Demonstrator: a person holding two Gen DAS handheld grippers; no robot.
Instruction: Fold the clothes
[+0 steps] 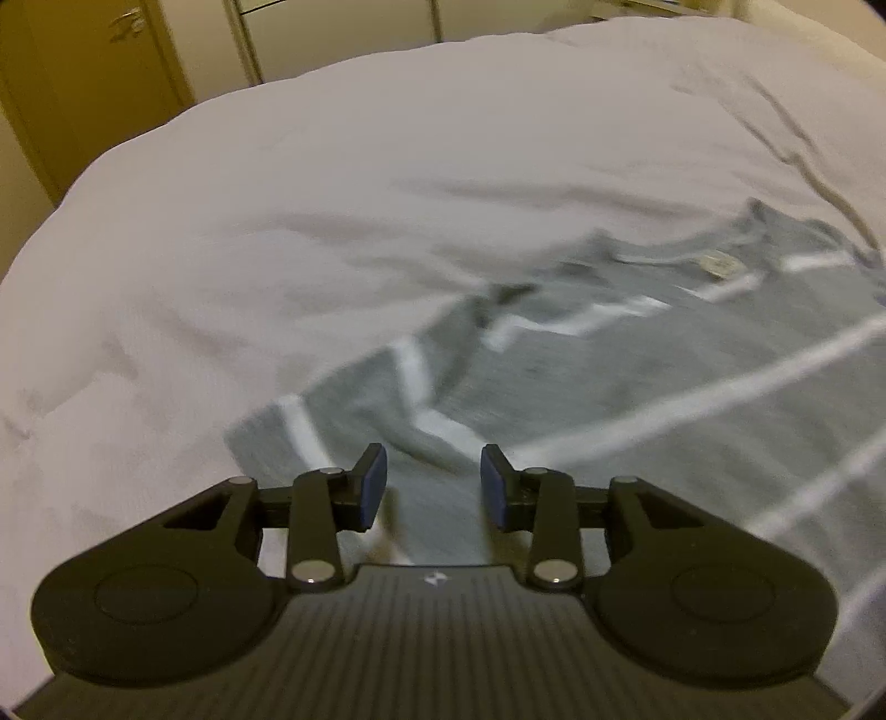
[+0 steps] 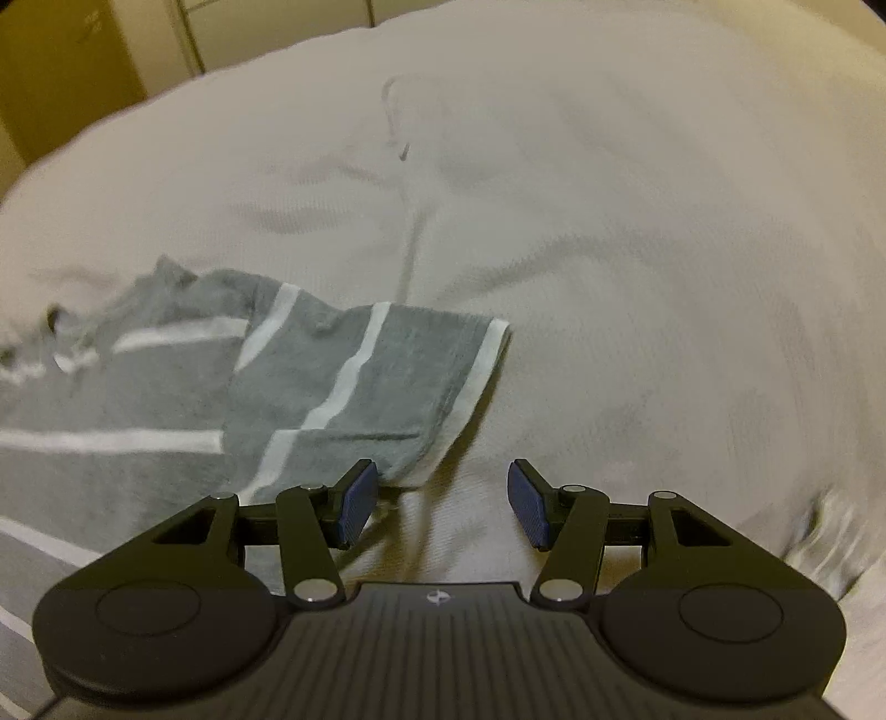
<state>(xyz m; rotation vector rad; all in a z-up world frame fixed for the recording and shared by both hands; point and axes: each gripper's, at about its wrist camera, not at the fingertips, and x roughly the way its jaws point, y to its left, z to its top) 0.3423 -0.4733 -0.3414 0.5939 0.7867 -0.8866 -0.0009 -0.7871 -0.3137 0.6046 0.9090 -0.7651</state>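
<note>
A grey T-shirt with thin white stripes [image 1: 637,376] lies spread on a white bed cover [image 1: 332,194], collar and neck label toward the far right. My left gripper [image 1: 434,487] hovers open over the shirt's near left sleeve area, nothing between its blue pads. In the right wrist view the same T-shirt [image 2: 166,387] fills the left side, its right sleeve [image 2: 398,382] folded and pointing at me. My right gripper [image 2: 443,501] is open just off the sleeve's white-edged cuff, its left pad close to the cuff's corner. Both views are motion-blurred.
The white bed cover [image 2: 609,249] is wrinkled, with a long crease running away from the sleeve. Beyond the bed's far edge stand a yellowish door [image 1: 83,83] and pale cupboard fronts [image 1: 332,33].
</note>
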